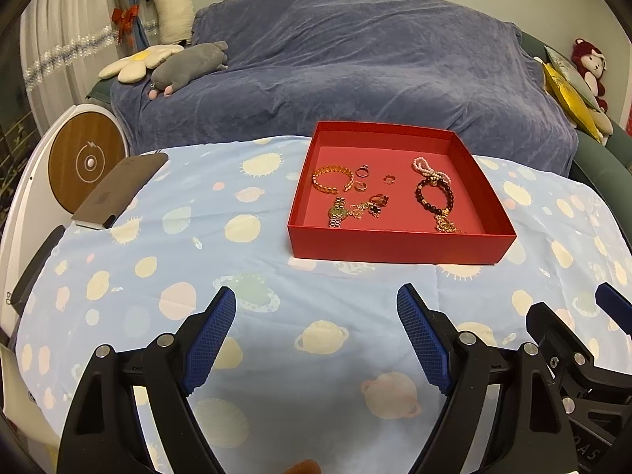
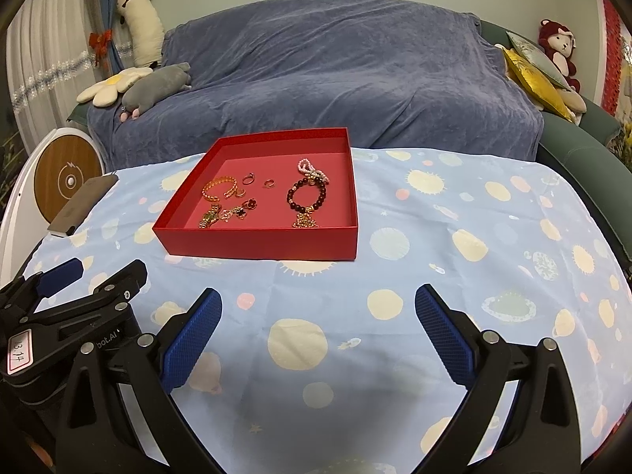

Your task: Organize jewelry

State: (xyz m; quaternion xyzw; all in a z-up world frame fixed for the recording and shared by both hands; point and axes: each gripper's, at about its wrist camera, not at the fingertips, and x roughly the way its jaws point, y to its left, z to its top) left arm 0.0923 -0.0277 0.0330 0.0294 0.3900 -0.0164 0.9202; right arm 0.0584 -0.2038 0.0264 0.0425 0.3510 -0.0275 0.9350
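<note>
Now | left tool (image 1: 316, 308) spread | right tool (image 2: 318, 308) spread | both short of red tray (image 1: 395, 245) near edge

A sofa (image 1: 355, 59) draped in blue cloth stands behind the planet-print tablecloth (image 1: 197, 256), white curtains (image 1: 51, 39) at left.
</note>
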